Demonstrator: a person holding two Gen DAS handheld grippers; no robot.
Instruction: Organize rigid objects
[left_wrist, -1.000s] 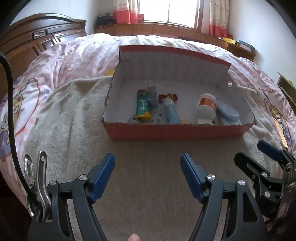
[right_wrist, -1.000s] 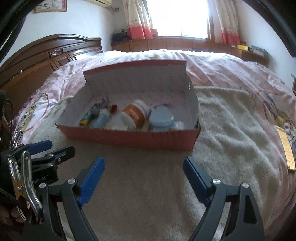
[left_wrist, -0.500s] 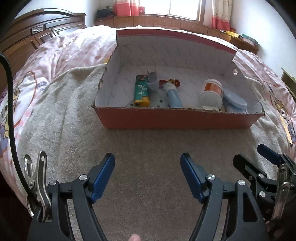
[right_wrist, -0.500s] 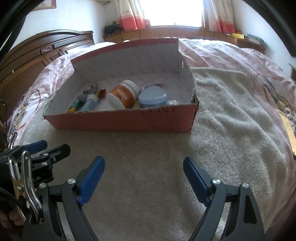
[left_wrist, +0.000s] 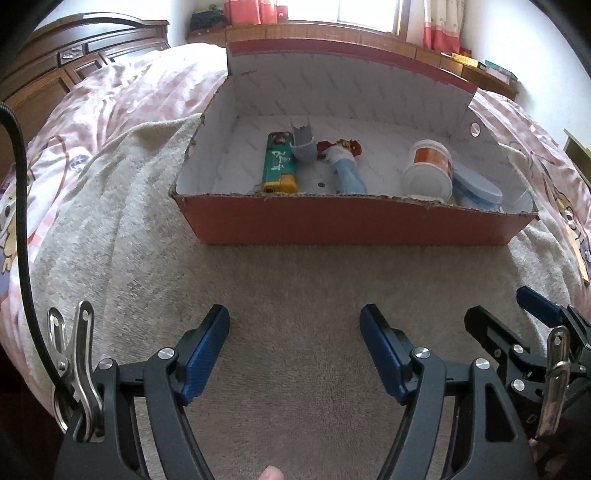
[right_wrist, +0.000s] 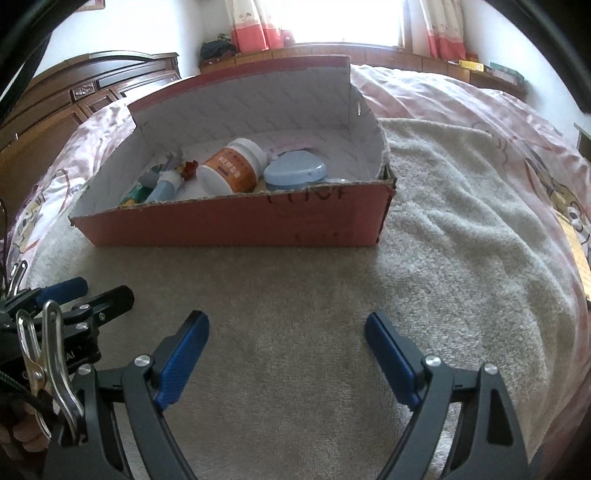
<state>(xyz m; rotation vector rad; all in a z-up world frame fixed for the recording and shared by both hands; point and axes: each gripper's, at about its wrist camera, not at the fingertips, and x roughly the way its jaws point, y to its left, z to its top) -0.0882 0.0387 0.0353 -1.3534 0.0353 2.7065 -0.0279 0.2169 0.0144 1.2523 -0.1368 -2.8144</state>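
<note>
Well beyond both jaws: box (left_wrist: 351, 225).

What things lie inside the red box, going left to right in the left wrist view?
Green and yellow lighter → grey plastic piece → light blue figure with red top → white jar with orange label → light blue case, all inside the red cardboard box.
</note>
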